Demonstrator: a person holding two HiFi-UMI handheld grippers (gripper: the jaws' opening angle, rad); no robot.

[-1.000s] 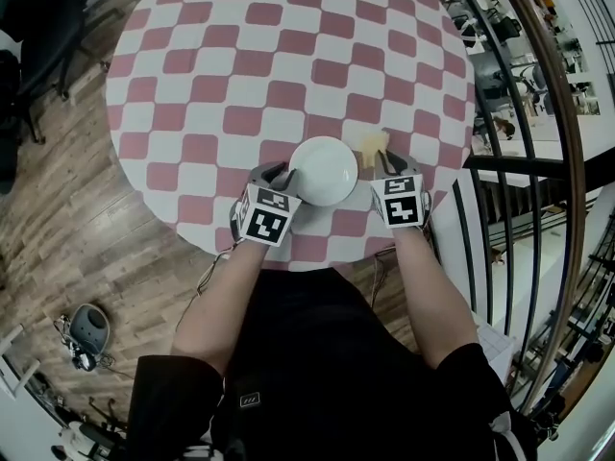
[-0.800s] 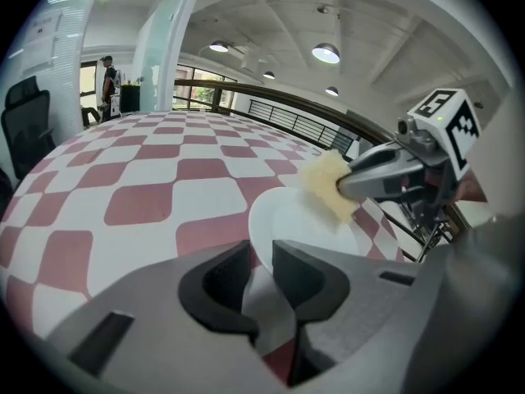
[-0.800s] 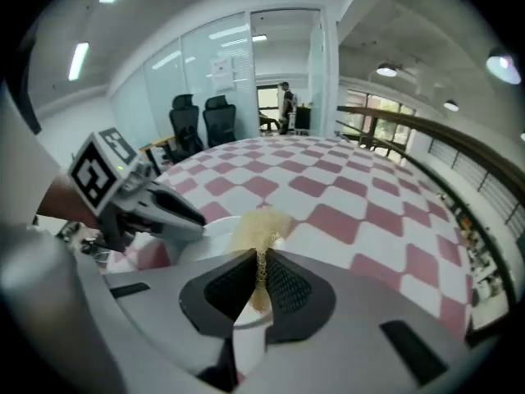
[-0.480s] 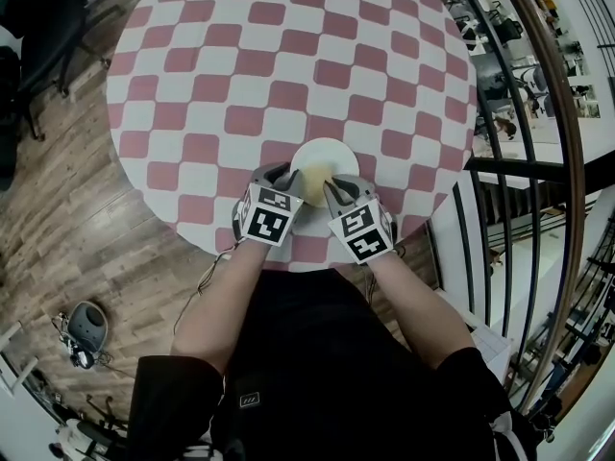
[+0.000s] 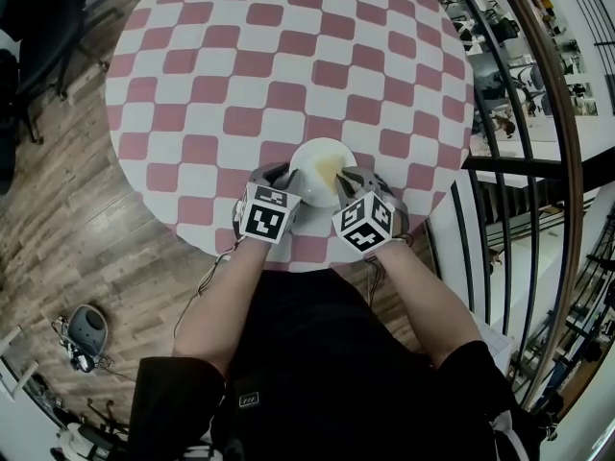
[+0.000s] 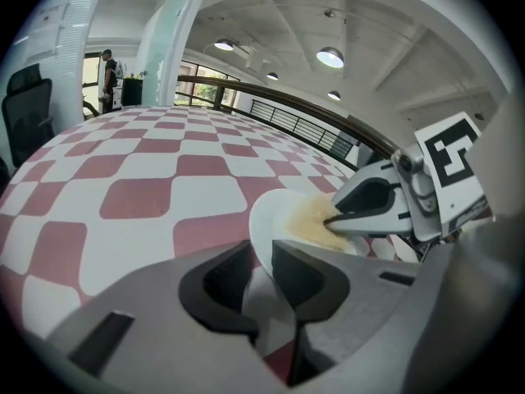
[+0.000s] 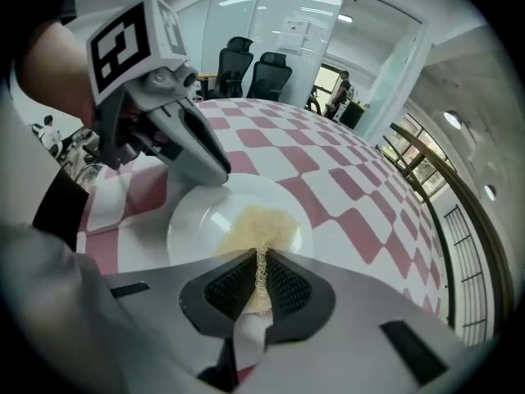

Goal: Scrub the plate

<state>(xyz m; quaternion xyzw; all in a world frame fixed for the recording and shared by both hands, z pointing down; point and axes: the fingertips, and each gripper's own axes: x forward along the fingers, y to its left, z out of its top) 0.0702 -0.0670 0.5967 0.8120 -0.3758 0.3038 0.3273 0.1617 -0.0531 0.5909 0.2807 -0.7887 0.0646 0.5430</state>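
My arms: both bare forearms come out of black short sleeves, left forearm (image 5: 223, 291) and right forearm (image 5: 420, 291), and close in on the bench's 6 o'clock edge.
Left gripper (image 5: 285, 175): I hold it low and nearly level, reaching in at the plate's 8 o'clock. Its jaws are closing, with the plate's rim between them and the pads against it.
Right gripper (image 5: 343, 178): it comes in from the plate's 5 o'clock with its cube rolled toward me. Its jaws are clenched on the scrub pad.
Scrub pad (image 7: 257, 226): yellow and mesh-like. Its near end is pinched between the right jaws, and the rest is spread on the plate's middle.
Plate (image 5: 312, 159): white and round, sitting on the bench close to the 6 o'clock edge, between my two grippers.
Markings: the left cube (image 5: 266, 213) and the right cube (image 5: 366, 223) carry black-and-white square code patterns on their faces.
Bench (image 5: 240, 75): round, under a pink-and-white checked cloth.
Floor (image 5: 67, 229): wooden boards, at the bench's 9 o'clock.
Railing (image 5: 574, 152): a curved brown handrail on dark bars, at the bench's 3 o'clock.
Far side: black office chairs (image 7: 254, 76) stand beyond the bench at 12 o'clock in the right gripper view. A sheet (image 7: 297, 29) hangs on the glass wall behind them, its print too small to read.
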